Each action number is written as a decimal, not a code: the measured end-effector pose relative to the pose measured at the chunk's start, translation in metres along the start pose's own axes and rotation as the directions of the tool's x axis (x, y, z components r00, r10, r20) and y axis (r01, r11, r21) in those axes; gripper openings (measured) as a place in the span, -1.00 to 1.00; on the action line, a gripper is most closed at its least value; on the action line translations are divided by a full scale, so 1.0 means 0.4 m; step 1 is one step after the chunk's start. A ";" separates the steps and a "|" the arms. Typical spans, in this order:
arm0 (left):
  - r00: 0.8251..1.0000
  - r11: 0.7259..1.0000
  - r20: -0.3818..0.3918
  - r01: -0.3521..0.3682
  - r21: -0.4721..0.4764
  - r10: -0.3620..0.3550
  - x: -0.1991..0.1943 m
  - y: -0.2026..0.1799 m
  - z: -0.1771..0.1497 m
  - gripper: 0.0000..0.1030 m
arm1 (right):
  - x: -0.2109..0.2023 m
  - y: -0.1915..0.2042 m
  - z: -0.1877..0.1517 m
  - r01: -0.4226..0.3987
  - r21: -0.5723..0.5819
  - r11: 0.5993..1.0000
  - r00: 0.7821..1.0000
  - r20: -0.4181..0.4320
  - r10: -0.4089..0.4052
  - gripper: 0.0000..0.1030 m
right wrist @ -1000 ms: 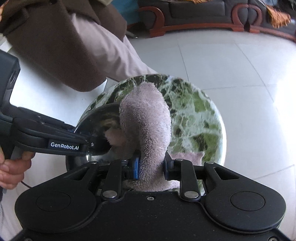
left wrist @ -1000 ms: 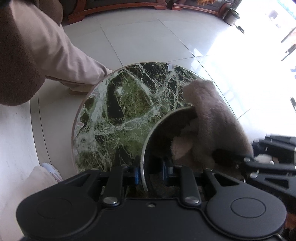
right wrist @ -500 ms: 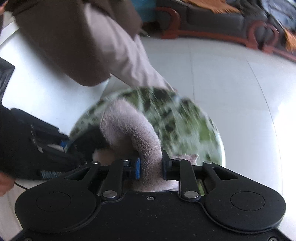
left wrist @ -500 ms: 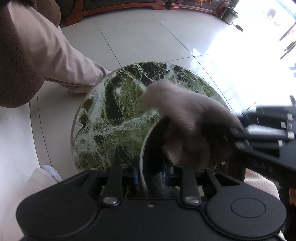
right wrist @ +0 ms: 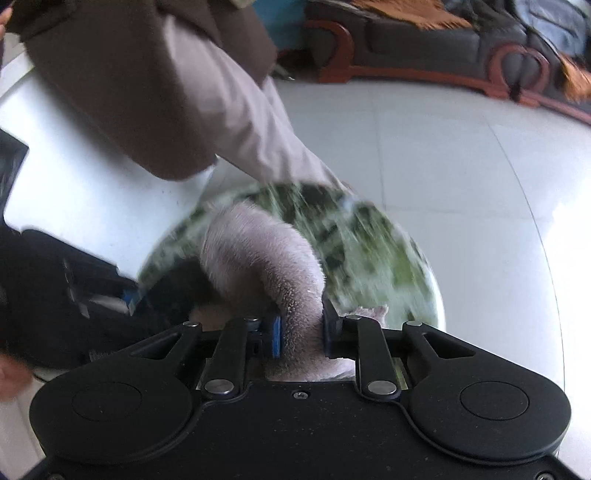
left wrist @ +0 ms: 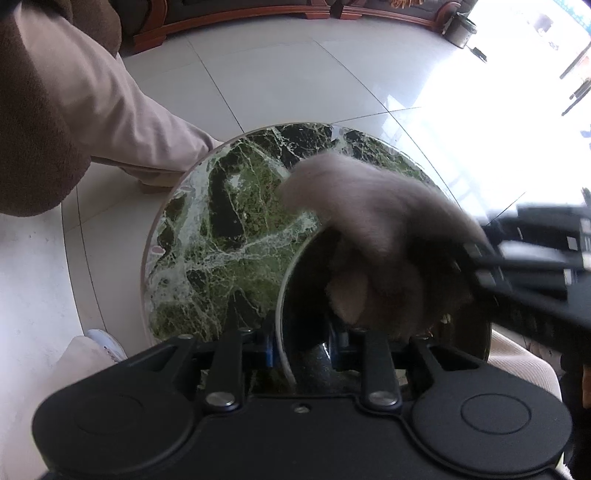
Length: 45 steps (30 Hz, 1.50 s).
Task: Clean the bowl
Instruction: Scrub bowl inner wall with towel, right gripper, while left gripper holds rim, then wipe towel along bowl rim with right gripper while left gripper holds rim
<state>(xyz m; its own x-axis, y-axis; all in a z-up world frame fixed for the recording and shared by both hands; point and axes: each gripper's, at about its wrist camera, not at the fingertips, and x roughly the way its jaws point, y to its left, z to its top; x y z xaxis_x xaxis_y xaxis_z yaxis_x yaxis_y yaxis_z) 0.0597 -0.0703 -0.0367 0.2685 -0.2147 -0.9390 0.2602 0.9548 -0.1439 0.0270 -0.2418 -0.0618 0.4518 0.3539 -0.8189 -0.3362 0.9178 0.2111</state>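
Note:
A steel bowl stands tilted on a round green marble table, and my left gripper is shut on its near rim. A fluffy pink-grey cloth lies over the bowl's far rim and reaches down inside. The right gripper's fingers come in blurred from the right, buried in the cloth. In the right wrist view my right gripper is shut on the cloth. The dark bowl sits to its left, with the left gripper's fingers a black blur beyond.
A person's pale trouser leg and brown coat stand close behind the table on the left, with a shoe by the table's near left edge. White tiled floor surrounds the table. A wood-trimmed sofa and a small bin stand far back.
The cloth has swept from the bowl's right side leftwards across its far rim, and the right gripper's fingers now show blurred at the right. The bowl and left gripper have stayed put.

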 end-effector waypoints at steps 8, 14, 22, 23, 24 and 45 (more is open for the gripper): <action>1.000 1.000 -0.009 -0.003 0.016 0.003 0.002 -0.002 -0.002 -0.52 | -0.012 0.023 0.025 0.020 -0.019 1.000 0.999 0.035 -0.019 -0.64; 1.000 1.000 0.001 -0.008 -0.010 0.008 0.003 -0.002 -0.006 -0.52 | 0.006 0.008 0.039 0.011 -0.003 1.000 0.999 0.043 -0.011 -0.63; 1.000 1.000 0.008 -0.007 -0.003 0.007 0.001 -0.007 -0.003 -0.52 | -0.013 0.021 -0.029 0.034 0.044 0.998 0.999 0.015 -0.034 -0.58; 1.000 1.000 0.008 -0.009 -0.003 0.009 0.001 -0.007 -0.004 -0.52 | -0.010 0.021 -0.010 0.038 0.029 0.999 0.999 0.029 -0.039 -0.58; 1.000 1.000 0.009 -0.014 -0.005 0.014 0.000 -0.007 -0.006 -0.52 | -0.009 0.017 0.008 0.029 0.030 0.999 0.999 0.044 -0.031 -0.58; 0.997 0.993 0.077 -0.004 -0.121 0.013 -0.010 0.000 -0.030 -0.51 | -0.051 -0.021 -0.133 -0.071 0.431 0.900 0.994 0.106 0.027 -0.51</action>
<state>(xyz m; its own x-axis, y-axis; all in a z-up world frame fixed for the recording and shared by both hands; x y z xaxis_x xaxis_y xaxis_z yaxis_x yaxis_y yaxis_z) 0.0474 -0.0667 -0.0366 0.3425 -0.2174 -0.9140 0.1449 0.9734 -0.1773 -0.0233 -0.2663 -0.0752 0.5274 0.3960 -0.7517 0.0213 0.8783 0.4777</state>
